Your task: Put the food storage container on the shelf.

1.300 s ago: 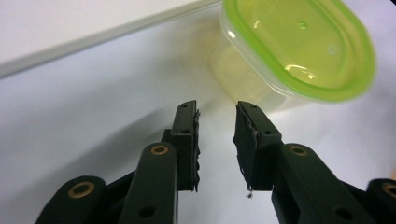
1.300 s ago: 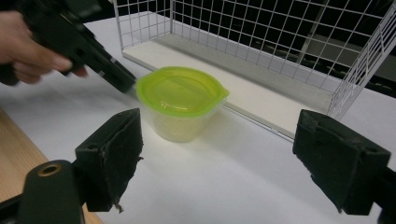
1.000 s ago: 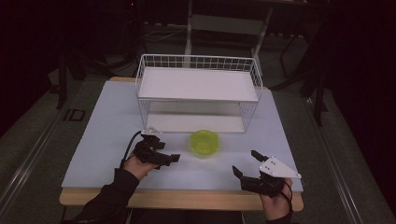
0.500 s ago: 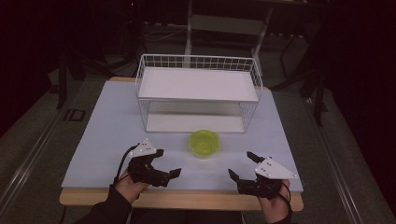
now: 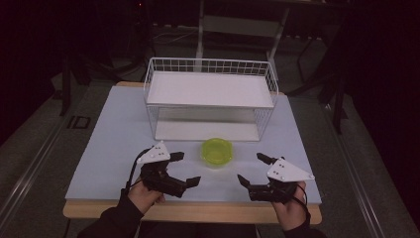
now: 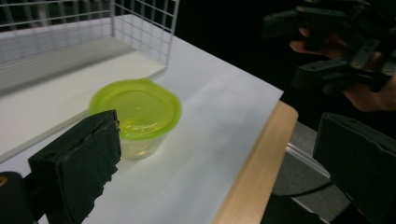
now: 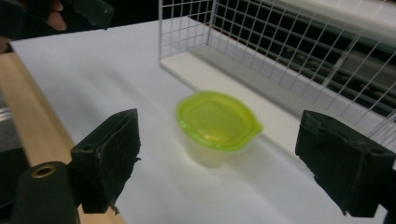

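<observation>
**Flanking the green tub, both claws wide**

Sitting between my two hands, the lidded green tub (image 5: pixel 217 151) rests on the worktop (image 5: pixel 109 144) just in front of the wire rack (image 5: pixel 210 96). My left claw (image 5: pixel 181 168) and right claw (image 5: pixel 252 169) both stand agape and empty near the front edge, angled inward toward it. I judge the left marginally nearer. The tub is round, so no long axis matters; either side could close in.
</observation>
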